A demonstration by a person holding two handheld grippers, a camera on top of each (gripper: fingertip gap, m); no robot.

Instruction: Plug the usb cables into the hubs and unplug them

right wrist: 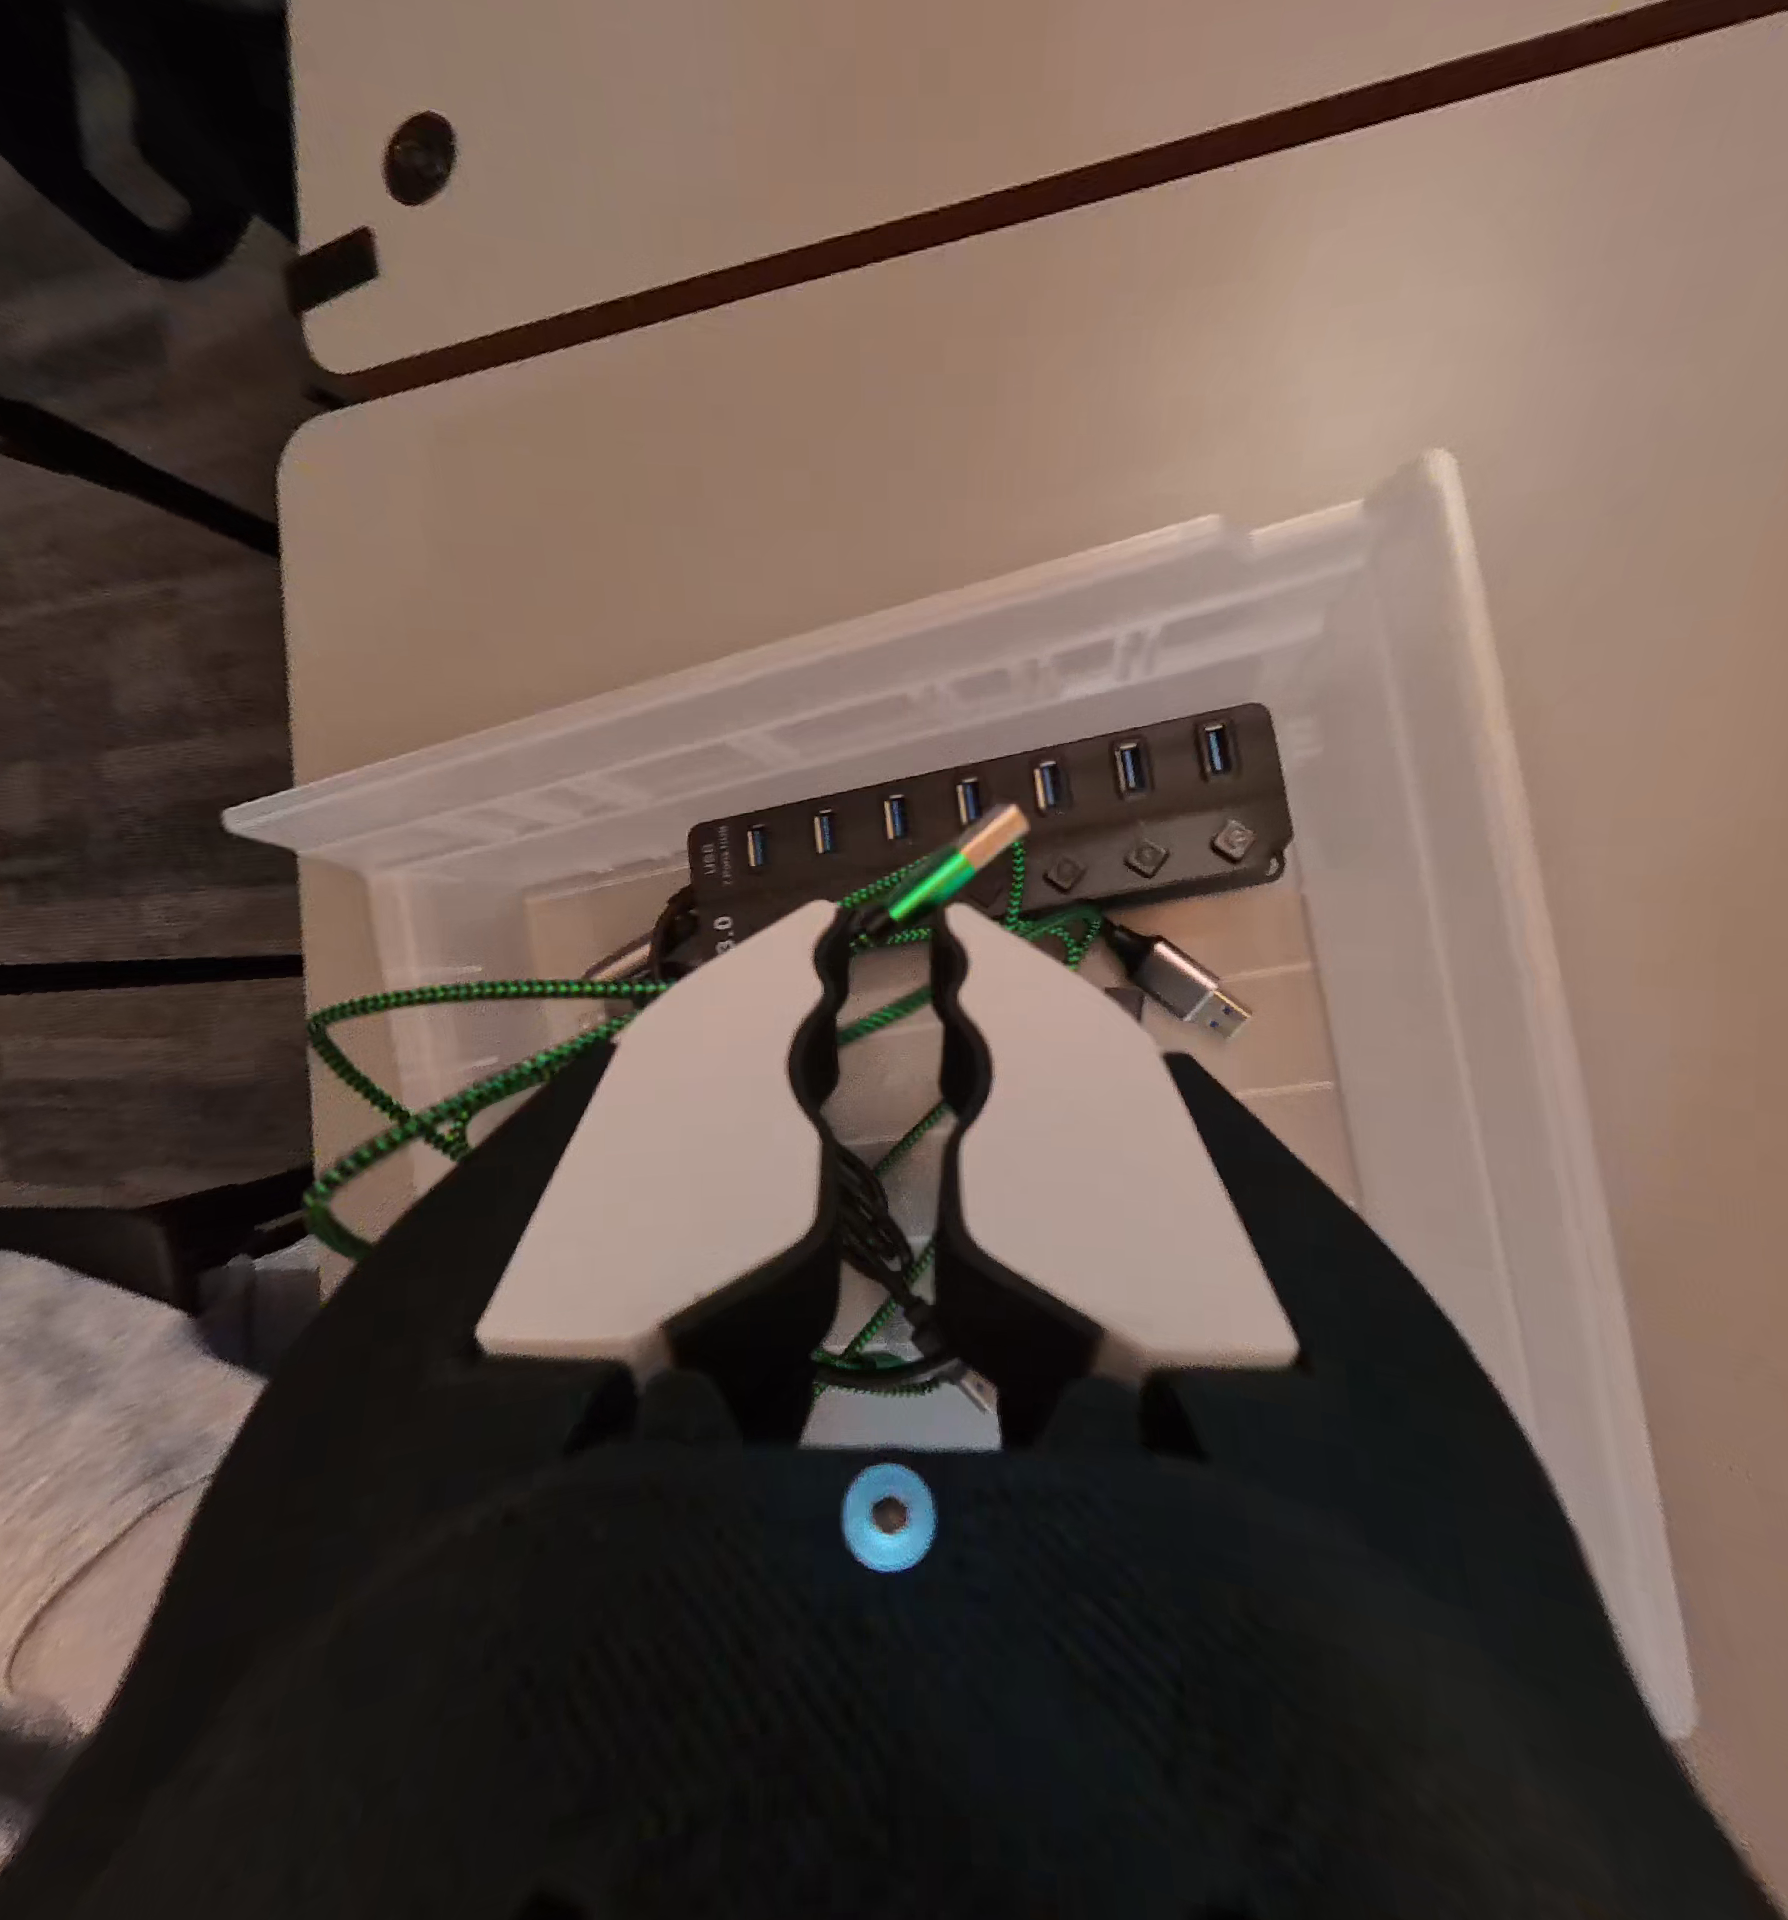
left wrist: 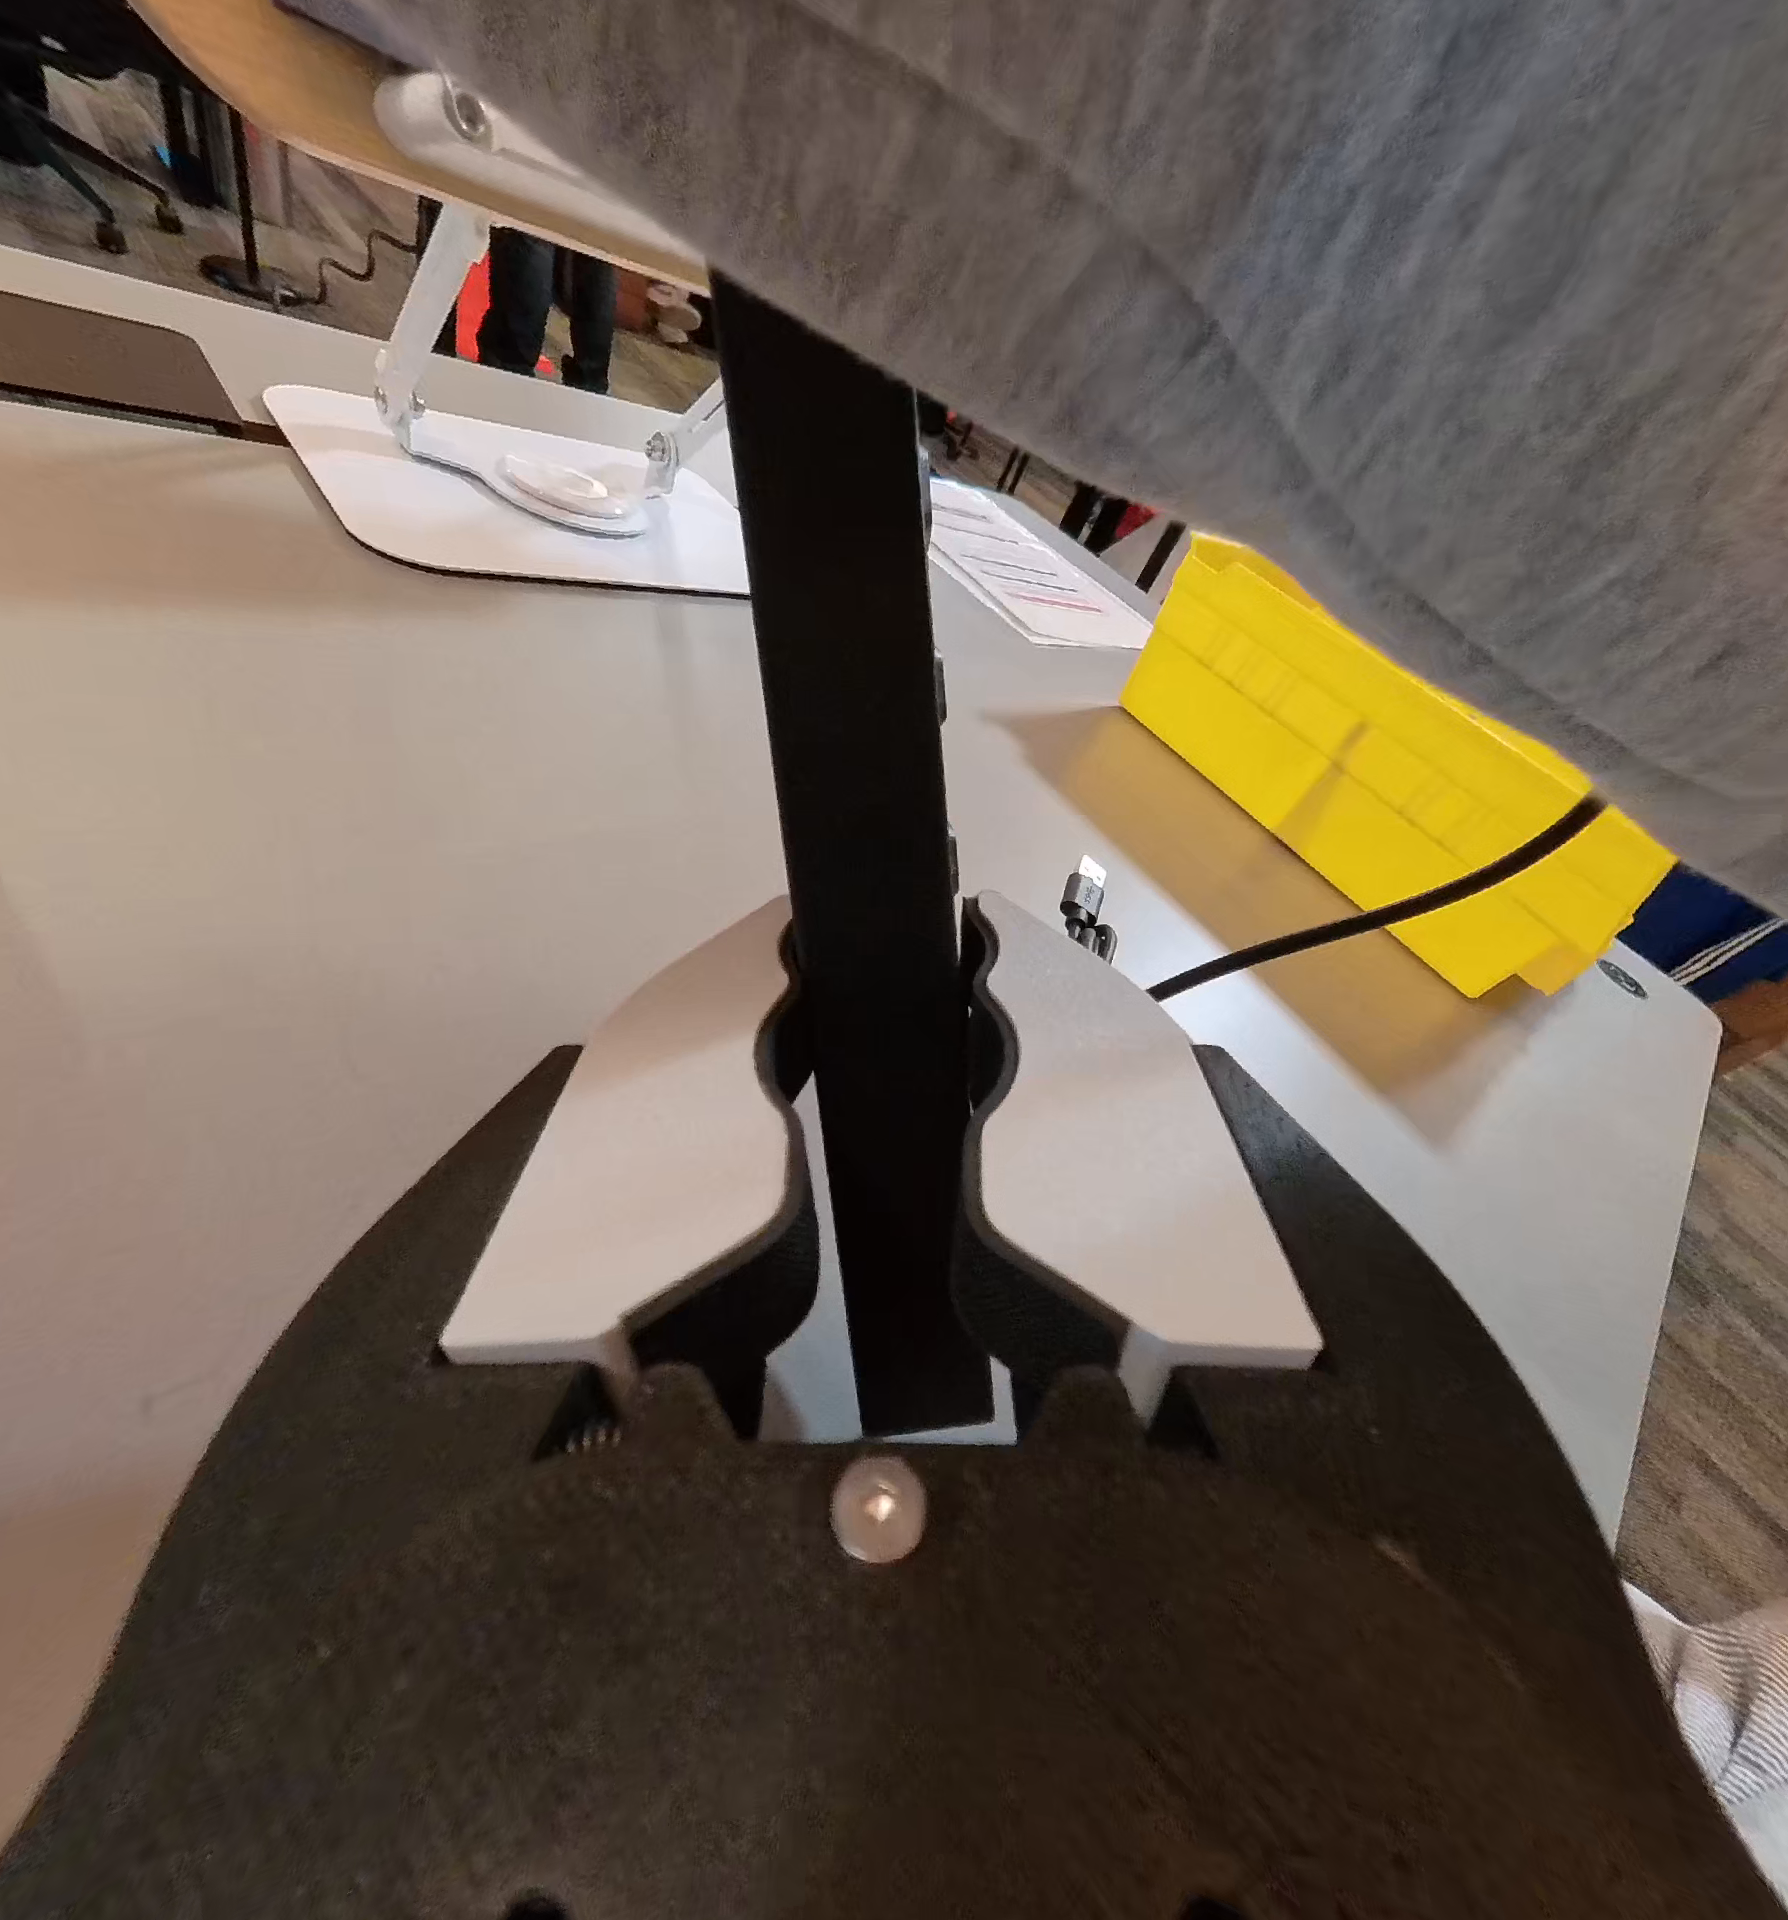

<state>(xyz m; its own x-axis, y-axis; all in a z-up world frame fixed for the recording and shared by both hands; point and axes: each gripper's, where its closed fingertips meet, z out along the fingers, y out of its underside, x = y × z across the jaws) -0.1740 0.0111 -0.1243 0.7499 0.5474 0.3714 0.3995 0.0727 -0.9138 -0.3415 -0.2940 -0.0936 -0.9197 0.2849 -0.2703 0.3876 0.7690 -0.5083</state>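
Observation:
In the left wrist view my left gripper (left wrist: 885, 935) is shut on a long black usb hub (left wrist: 838, 644), seen edge-on. The hub sticks up and away from the jaws, above the white table (left wrist: 298, 831). A loose grey usb plug (left wrist: 1085, 894) on a black cable (left wrist: 1389, 914) lies just right of the fingertips. In the right wrist view my right gripper (right wrist: 892, 916) hangs over a clear bin (right wrist: 1409, 831). Its jaws are a narrow gap apart around the rear of a green usb plug (right wrist: 957, 864). A second black hub (right wrist: 983, 810) with several blue ports lies behind the plug.
A yellow bin (left wrist: 1389, 748) stands to the right on the table, and a white stand base (left wrist: 516, 499) at the back. A person's grey sleeve (left wrist: 1285, 312) fills the top of the left wrist view. In the clear bin lie a silver usb plug (right wrist: 1186, 987) and green braided cable (right wrist: 433, 1101) that loops over the bin's edge. Across from one pair of fingers to the other is roughly 35 cm.

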